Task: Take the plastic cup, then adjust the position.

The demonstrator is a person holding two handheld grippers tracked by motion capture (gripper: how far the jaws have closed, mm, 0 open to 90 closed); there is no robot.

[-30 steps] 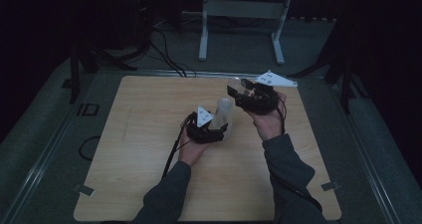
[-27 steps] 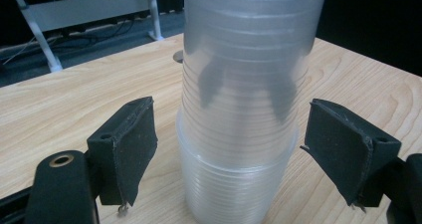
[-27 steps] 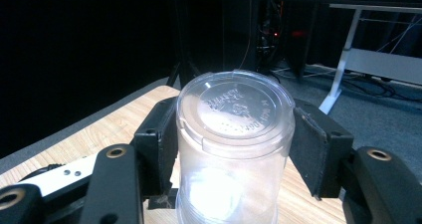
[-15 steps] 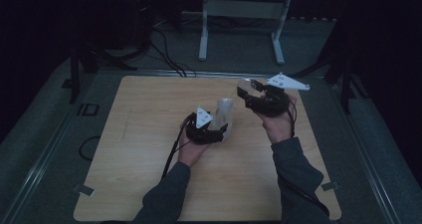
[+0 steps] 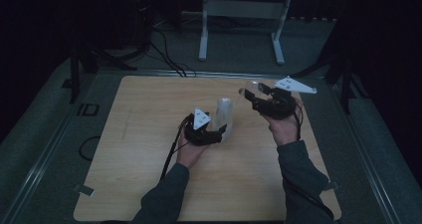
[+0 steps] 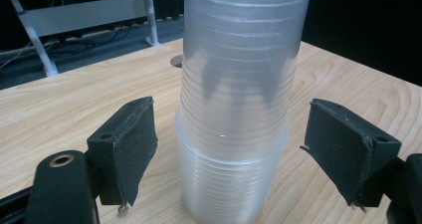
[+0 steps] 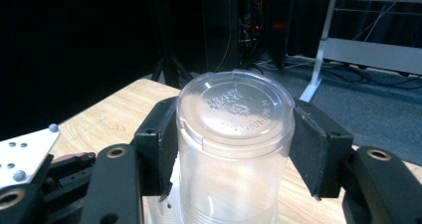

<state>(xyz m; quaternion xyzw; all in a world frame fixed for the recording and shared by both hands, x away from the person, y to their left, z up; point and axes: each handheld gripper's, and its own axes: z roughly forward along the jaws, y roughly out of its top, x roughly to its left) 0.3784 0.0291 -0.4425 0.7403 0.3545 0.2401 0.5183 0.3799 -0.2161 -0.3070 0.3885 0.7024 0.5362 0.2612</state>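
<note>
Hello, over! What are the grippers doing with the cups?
Left gripper open around cup stack. Right gripper shut on single cup. Nothing in the way.

You've got embossed lettering on the base of the clear cup point(image 7: 234, 134) in the right gripper view: a short word, a small symbol, a curved line of characters under it. All too faint to read. No other text legible.

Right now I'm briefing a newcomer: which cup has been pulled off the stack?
On the wooden table, find the right gripper at the far right. The single cup is clamped in it, bottom facing away, held apart from the cup stack standing between the left gripper jaws.
</note>
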